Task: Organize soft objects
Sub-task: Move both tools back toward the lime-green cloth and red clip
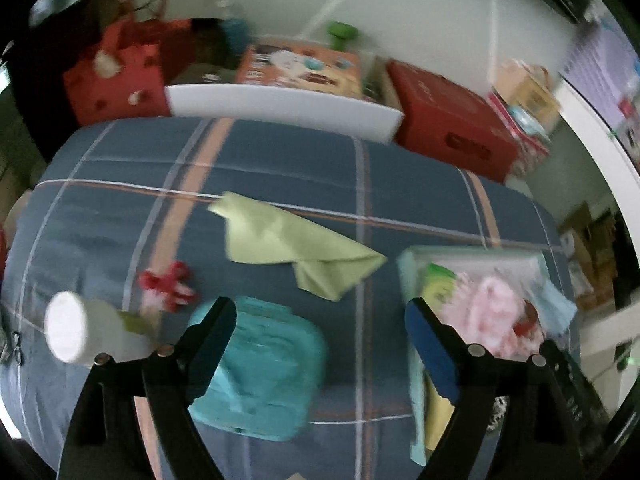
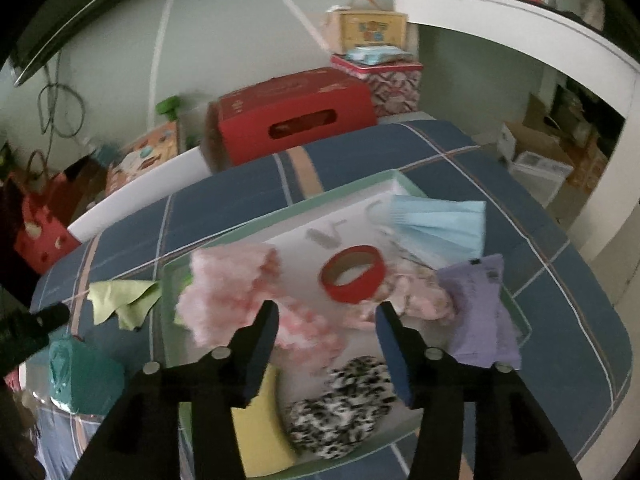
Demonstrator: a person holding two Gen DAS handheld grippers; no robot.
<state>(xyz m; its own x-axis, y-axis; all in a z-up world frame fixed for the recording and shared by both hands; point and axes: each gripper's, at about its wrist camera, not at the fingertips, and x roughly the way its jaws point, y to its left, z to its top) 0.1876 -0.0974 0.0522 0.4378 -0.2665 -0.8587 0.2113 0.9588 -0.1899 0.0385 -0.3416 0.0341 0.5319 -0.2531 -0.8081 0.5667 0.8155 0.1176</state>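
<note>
On the blue checked bedcover (image 1: 120, 184) lie a crumpled green cloth (image 1: 288, 244), a teal pack (image 1: 264, 368), a red-and-white bow (image 1: 168, 284) and a white roll (image 1: 76, 332). My left gripper (image 1: 320, 320) hovers open over the teal pack, with nothing between its fingers. A green-rimmed white tray (image 2: 304, 204) holds a pink fluffy piece (image 2: 228, 284), a red tape ring (image 2: 352, 274), a blue mask (image 2: 436, 224), a purple cloth (image 2: 480, 312), a spotted scrunchie (image 2: 344, 404) and a yellow sponge (image 2: 260, 436). My right gripper (image 2: 327, 312) hangs open above the tray, holding nothing.
Behind the bed stand a red box (image 2: 288, 116), a white board (image 1: 280, 106), a printed orange box (image 1: 300, 68) and a red bag (image 1: 116, 76). Cardboard boxes (image 2: 540, 148) sit on the floor past the bed's right edge.
</note>
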